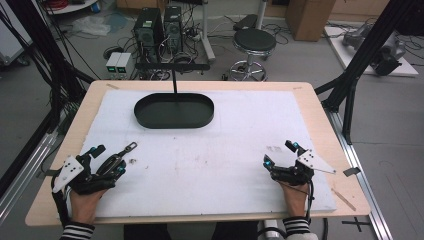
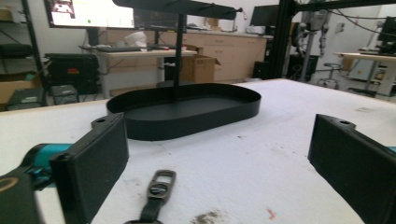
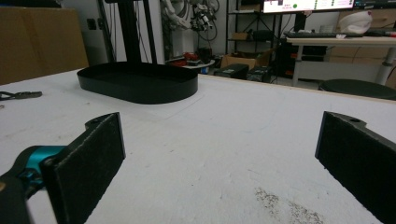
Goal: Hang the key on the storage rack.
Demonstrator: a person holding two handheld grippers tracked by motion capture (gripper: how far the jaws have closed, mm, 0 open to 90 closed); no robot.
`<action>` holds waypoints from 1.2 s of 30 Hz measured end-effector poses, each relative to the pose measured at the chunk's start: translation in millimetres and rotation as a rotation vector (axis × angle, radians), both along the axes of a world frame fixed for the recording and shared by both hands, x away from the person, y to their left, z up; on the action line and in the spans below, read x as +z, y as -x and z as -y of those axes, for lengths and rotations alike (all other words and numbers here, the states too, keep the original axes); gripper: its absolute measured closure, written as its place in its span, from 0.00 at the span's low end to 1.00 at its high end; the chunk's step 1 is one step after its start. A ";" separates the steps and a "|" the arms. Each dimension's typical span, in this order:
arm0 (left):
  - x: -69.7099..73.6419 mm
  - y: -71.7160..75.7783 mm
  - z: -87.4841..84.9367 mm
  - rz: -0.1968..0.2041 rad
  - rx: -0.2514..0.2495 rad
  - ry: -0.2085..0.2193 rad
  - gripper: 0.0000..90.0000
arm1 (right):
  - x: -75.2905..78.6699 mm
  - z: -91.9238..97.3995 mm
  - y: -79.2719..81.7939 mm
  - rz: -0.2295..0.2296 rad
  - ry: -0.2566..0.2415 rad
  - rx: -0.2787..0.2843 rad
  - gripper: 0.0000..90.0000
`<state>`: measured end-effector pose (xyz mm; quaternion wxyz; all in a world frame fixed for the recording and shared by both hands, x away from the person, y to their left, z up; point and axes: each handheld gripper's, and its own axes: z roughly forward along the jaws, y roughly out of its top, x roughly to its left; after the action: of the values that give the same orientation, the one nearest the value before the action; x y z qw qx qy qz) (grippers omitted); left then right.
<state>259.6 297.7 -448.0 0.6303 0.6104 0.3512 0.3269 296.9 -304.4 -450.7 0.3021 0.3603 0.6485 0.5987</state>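
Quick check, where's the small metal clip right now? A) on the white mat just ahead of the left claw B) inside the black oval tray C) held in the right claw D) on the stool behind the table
A: the metal clip lies flat on the white mat between and just ahead of the open jaws of the left claw, well short of the black oval tray, which has nothing in it.

Black oval tray [image 1: 174, 111] on white mat [image 1: 210, 155] — tools apart, open

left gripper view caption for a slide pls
Open left claw resting low on the white mat, a small metal clasp between its jaws, black oval tray beyond.
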 end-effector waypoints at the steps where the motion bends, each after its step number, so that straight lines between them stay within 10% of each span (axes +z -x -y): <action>1: 2.5 -1.0 -0.9 -0.008 -0.008 -0.013 0.02 | 0.0 0.1 0.2 -0.004 -0.002 0.000 0.00; 10: 31.1 -12.4 -6.4 -0.072 -0.016 -0.120 0.02 | 0.0 0.3 -0.1 -0.001 0.000 0.003 0.00; 22: 70.4 -47.2 -13.2 -0.310 -0.042 -0.342 0.02 | 0.1 -0.1 -0.1 0.003 0.005 -0.004 0.00; 36: 75.0 -90.7 -6.0 -0.565 -0.090 -0.566 0.02 | 0.0 -0.1 0.0 0.001 0.002 -0.003 0.00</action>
<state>350.2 303.8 -373.0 0.3294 0.8405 0.3797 0.2023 297.0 -304.3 -450.7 0.3038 0.3605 0.6485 0.5977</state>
